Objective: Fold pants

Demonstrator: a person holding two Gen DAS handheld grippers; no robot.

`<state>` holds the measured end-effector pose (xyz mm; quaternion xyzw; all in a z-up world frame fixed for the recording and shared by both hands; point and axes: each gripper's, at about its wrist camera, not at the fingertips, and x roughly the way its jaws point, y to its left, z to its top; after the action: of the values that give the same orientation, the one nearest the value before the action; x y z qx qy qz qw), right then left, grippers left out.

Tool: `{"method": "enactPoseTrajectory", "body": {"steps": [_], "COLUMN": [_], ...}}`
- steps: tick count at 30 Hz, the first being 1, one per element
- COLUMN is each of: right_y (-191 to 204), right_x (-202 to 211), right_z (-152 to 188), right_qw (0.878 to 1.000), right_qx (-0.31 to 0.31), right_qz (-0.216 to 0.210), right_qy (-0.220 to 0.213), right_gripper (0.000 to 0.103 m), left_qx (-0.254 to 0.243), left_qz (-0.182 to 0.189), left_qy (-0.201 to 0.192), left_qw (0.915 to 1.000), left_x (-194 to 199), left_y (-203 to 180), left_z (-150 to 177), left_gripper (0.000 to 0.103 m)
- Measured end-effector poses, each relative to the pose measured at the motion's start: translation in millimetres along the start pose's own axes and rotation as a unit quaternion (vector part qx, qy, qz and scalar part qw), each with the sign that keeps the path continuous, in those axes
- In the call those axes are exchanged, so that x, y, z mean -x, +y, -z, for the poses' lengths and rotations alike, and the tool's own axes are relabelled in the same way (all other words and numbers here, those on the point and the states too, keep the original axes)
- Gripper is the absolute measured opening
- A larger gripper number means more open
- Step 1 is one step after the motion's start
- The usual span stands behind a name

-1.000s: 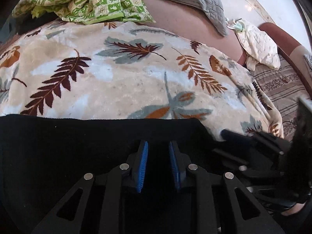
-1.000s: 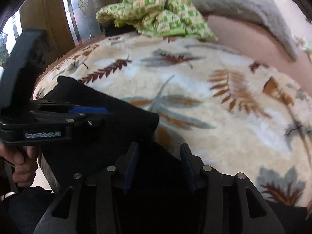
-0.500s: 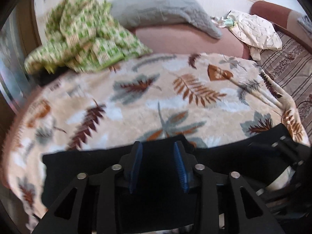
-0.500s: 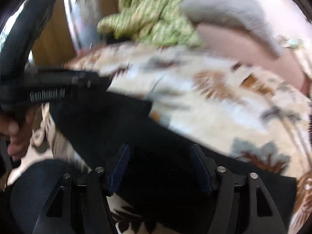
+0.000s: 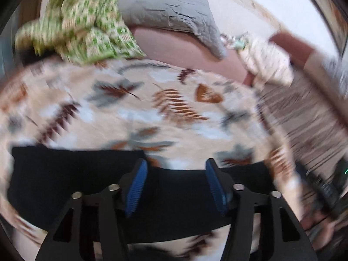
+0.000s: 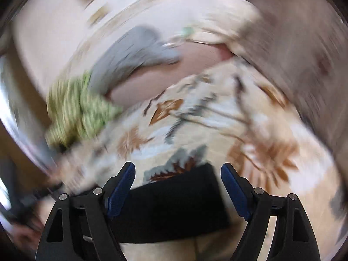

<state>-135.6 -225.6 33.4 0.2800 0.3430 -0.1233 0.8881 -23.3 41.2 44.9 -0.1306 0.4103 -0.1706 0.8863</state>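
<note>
The black pants lie flat as a long folded band across the near part of a leaf-patterned blanket. My left gripper hovers above the band's middle, its jaws opening, and nothing is pinched between the blue pads. In the blurred right wrist view the pants' end lies under my right gripper. Its jaws are opening wide and hang clear of the cloth. The right gripper also shows as a dark blur at the right edge of the left wrist view.
A crumpled green-and-white cloth and a grey quilted pillow lie at the far side. A cream cloth rests on the sofa arm at the right, beside a striped cover. A hand is at lower left.
Both grippers have let go of the pants and lifted back from them, their jaws spreading. The right gripper swung to the right and rolled, so its view is now tilted and blurred.
</note>
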Motion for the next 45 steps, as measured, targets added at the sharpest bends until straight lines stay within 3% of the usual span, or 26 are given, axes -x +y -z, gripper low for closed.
{"method": "enactPoseTrajectory", "body": {"steps": [1,3,6,7,9,12,16,20,22,24,25,26,27,29,32,37,42,45], "right_y": [-15,-37,-40,-40,-47,-60,-73,-75,-71,-70,-73,-77,-88,-96,-86,-88,-85,-87], "right_x": [4,6,3,0,-2,-10,-23,-32,-40,-46,-46,-44,-44,-46,-46,-43,-42,-41], "right_z": [1,5,14,19,30,38,49,46,48,51,52,53,57,62,60,63,63,65], "right_qw": [0.999,0.997,0.996,0.994,0.987,0.97,0.962,0.954,0.951,0.946,0.949,0.953,0.949,0.941,0.951,0.949,0.95,0.947], "right_qx": [-0.029,-0.06,-0.044,-0.048,-0.088,-0.158,-0.201,-0.225,-0.226,-0.233,-0.232,-0.235,-0.26,-0.284,-0.253,-0.264,-0.271,-0.284], "right_qz": [-0.017,-0.036,-0.03,-0.04,-0.08,-0.134,-0.106,-0.137,-0.145,-0.151,-0.134,-0.104,-0.087,-0.09,-0.077,-0.077,-0.066,-0.06], "right_qy": [0.009,0.039,0.069,0.085,0.105,0.123,0.152,0.145,0.155,0.167,0.166,0.16,0.158,0.161,0.162,0.154,0.144,0.141], "right_gripper": [0.083,0.083,0.083,0.083,0.083,0.083,0.082,0.081,0.075,0.062,0.052,0.029,0.014,0.014,0.015,0.014,0.014,0.01], "left_qx": [0.014,0.007,-0.025,-0.036,-0.042,-0.038,-0.025,-0.014,-0.014,-0.015,-0.014,-0.013,-0.011,-0.008,-0.002,0.005,0.043,0.073], "left_qz": [0.017,0.016,-0.001,0.003,-0.003,0.0,0.008,0.011,0.01,0.01,0.011,0.011,0.012,0.013,0.015,0.02,0.036,0.01], "left_qy": [-0.003,-0.01,0.014,0.003,-0.011,-0.002,0.001,0.005,0.008,0.005,0.005,0.005,0.005,0.004,0.005,0.004,-0.024,-0.054], "left_qw": [0.9998,0.9998,0.9996,0.9993,0.999,0.9993,0.9997,0.9998,0.9998,0.9998,0.9998,0.9998,0.9998,0.9999,0.9999,0.9998,0.9981,0.9958], "left_x": [-3,-10,-21,-19,-15,-18,-21,-26,-28,-27,-27,-27,-27,-27,-28,-25,-1,18], "left_y": [0,-5,-17,-22,-22,-18,-10,-6,-6,-6,-6,-6,-5,-4,-2,0,24,46], "left_z": [4,15,27,25,21,21,18,15,15,15,14,15,15,15,15,15,13,10], "left_gripper": [0.059,0.06,0.057,0.059,0.061,0.061,0.061,0.061,0.061,0.061,0.061,0.061,0.061,0.061,0.061,0.061,0.061,0.062]}}
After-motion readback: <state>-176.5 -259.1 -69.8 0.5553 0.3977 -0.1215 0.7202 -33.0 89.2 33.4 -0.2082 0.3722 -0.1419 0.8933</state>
